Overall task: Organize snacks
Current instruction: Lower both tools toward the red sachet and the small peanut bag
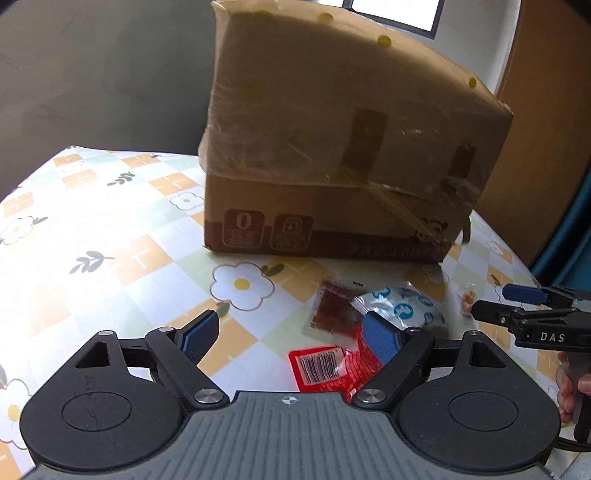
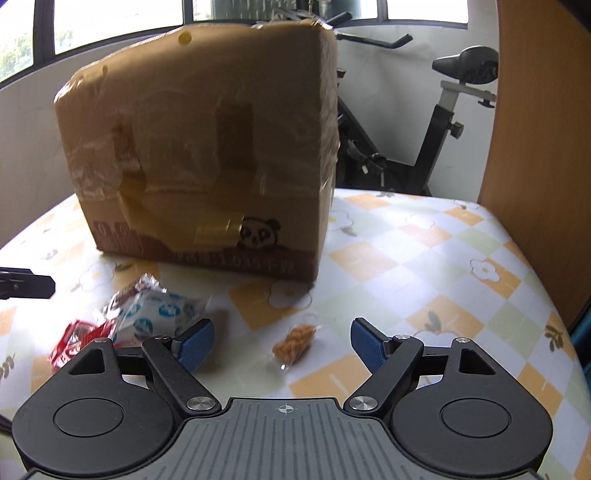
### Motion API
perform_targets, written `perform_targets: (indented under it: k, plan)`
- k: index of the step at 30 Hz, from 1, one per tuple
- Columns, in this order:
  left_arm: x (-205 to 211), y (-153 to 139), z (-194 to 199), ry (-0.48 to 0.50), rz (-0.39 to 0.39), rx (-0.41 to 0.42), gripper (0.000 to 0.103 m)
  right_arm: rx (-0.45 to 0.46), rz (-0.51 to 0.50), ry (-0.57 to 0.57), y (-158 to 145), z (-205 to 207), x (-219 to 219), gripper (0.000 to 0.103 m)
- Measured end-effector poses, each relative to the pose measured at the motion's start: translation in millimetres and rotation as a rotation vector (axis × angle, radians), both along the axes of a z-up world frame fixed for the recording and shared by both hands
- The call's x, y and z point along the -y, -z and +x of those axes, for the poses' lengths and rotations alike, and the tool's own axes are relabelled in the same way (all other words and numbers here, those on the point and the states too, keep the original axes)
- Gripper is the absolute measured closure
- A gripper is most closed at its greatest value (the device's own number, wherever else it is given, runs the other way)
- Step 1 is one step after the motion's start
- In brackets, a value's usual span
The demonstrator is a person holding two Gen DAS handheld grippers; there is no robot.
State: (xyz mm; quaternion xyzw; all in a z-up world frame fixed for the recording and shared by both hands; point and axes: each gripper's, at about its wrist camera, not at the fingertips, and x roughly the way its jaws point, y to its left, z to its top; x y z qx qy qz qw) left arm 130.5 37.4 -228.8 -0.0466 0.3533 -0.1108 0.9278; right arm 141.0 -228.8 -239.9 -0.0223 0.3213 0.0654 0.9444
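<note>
A worktop (image 2: 424,258) under a floral checked cloth carried a tall taped cardboard box (image 2: 207,147). Before it lay the snack packets. The right gripper (image 2: 282,341) stood with jaws wide and empty around a small clear packet of orange snacks (image 2: 293,341); closing squarely looked best.

We record daylight entering from the windows (image 2: 110,22) along the top of the right wrist view. The flowered checked tablecloth (image 1: 92,229) is overexposed at the left of the left wrist view. The tall taped brown cardboard box (image 2: 207,147) faces us in shade and is softly blurred. The small snack packets (image 1: 369,314) are smeared. Fisheye curvature bends the table edges; frame corners are dark.
</note>
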Motion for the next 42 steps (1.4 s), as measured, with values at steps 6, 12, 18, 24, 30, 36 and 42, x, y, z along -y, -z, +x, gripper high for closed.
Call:
perform_targets:
  k: [6,12,18,24,30,36,42]
  plan:
    - [24.5,18.6,-5.8,0.129,0.077,-0.012,0.017,-0.013,0.012,0.004,7.8,-4.7,-4.5,0.025]
    - [35.4,30.3,-4.0,0.175,0.126,-0.021,0.016,-0.023,0.017,0.005,11.8,-4.5,-7.7,0.025]
    - [36.3,35.9,13.3,0.139,0.150,-0.016,0.016,-0.021,0.016,0.008,12.2,-5.2,-8.6,0.025]
    - [28.5,35.9,22.0,0.100,0.132,-0.028,0.017,-0.020,0.019,0.017,13.1,-5.1,-8.6,0.025]
    - [31.1,36.5,10.7,0.122,0.149,-0.037,0.022,-0.013,0.029,0.049,11.0,2.5,1.3,0.026]
    - [38.3,39.7,2.3,0.145,0.176,-0.006,0.029,-0.039,0.046,0.052,15.0,24.1,6.3,0.042]
    - [24.3,36.8,2.1,0.107,0.137,0.008,0.065,-0.032,0.012,0.081,24.7,30.5,1.8,0.053]
